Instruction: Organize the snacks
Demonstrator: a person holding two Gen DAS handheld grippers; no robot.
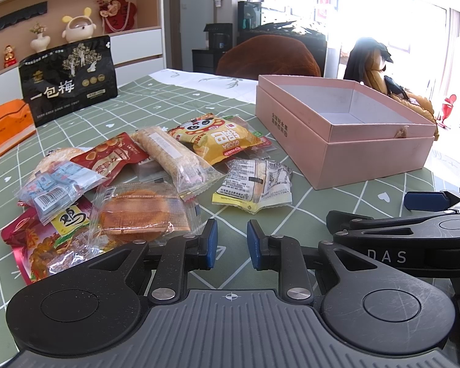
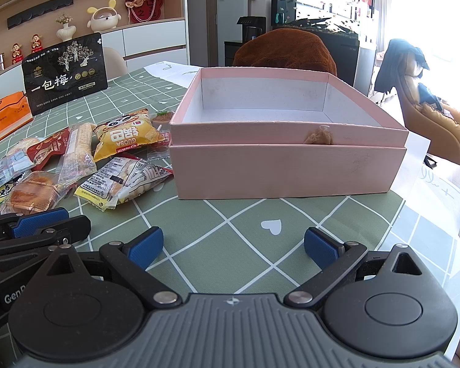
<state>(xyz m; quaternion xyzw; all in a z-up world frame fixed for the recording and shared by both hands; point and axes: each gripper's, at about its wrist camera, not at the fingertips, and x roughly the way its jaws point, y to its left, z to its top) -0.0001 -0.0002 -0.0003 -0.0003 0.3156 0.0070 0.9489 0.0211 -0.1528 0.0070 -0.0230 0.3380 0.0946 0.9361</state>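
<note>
left gripper (image 1: pixel 231 242): jaws narrowly apart, nothing between | right gripper (image 2: pixel 233 247): jaws wide apart, nothing held | snack packets (image 1: pixel 144 178): heaped on table (image 2: pixel 245 230), left of pink box (image 2: pixel 285 165)

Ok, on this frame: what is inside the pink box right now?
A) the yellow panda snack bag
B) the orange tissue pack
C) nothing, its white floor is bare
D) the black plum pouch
C: the pink box stands open and only its bare white inner walls and floor show, while the snack packets all lie on the green checked tablecloth beside it.
</note>
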